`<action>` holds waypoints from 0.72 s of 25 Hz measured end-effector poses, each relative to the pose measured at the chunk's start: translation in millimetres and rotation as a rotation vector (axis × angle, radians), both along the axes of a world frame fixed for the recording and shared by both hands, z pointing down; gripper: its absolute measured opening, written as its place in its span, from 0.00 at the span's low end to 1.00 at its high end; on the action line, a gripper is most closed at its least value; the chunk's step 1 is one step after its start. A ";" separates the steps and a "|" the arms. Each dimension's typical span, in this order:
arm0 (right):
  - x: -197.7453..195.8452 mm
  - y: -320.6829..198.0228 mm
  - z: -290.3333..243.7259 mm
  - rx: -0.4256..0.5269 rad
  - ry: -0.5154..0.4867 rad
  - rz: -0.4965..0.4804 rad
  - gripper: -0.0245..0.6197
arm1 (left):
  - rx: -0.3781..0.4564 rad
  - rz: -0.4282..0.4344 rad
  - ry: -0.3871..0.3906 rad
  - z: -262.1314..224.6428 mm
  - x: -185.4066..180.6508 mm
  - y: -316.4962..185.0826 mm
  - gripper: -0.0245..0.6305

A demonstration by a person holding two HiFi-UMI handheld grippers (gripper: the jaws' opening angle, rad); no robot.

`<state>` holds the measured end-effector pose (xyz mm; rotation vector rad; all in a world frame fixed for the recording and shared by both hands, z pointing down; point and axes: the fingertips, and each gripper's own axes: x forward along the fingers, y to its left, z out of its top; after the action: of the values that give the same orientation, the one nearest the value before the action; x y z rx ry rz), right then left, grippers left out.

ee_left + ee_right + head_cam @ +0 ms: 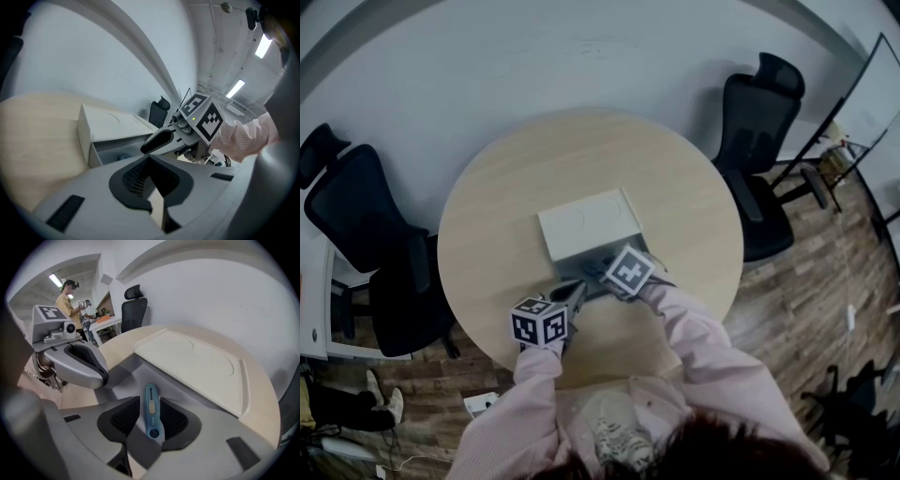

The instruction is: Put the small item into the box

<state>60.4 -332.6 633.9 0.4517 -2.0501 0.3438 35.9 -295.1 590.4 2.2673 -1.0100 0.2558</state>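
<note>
A white box (586, 220) sits mid-table on the round wooden table (506, 187), its drawer (112, 150) pulled out toward me. A small blue utility knife (152, 411) lies lengthwise in the drawer (126, 376), between the jaws of my right gripper (150, 416). The pads stand wider than the knife and do not press it. In the head view the right gripper (598, 272) is over the drawer. My left gripper (577, 292) hovers just left of it at the drawer's front, jaws together and empty (150, 161). A bit of blue (123, 158) shows inside the drawer.
Black office chairs stand at the table's right (759, 141) and left (366, 225). A person (68, 301) stands far off by a desk. The table's near edge (581, 375) is close to my body. Bare tabletop surrounds the box.
</note>
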 end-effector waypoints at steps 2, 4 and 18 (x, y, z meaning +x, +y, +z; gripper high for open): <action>1.0 -3.3 -8.0 0.038 -0.053 0.026 0.25 | 0.020 -0.005 0.002 -4.1 -0.5 -0.5 0.05; 1.8 -2.9 -14.1 0.064 -0.101 0.052 0.23 | 0.041 -0.008 0.003 -8.6 -1.3 -0.5 0.05; -6.3 20.2 -64.2 0.112 -0.463 0.190 0.10 | 0.155 0.002 -0.001 -32.2 -1.4 11.0 0.05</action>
<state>54.1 -312.4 569.7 0.6883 -2.4909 0.4846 34.5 -284.1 558.2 2.4068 -1.0602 0.1847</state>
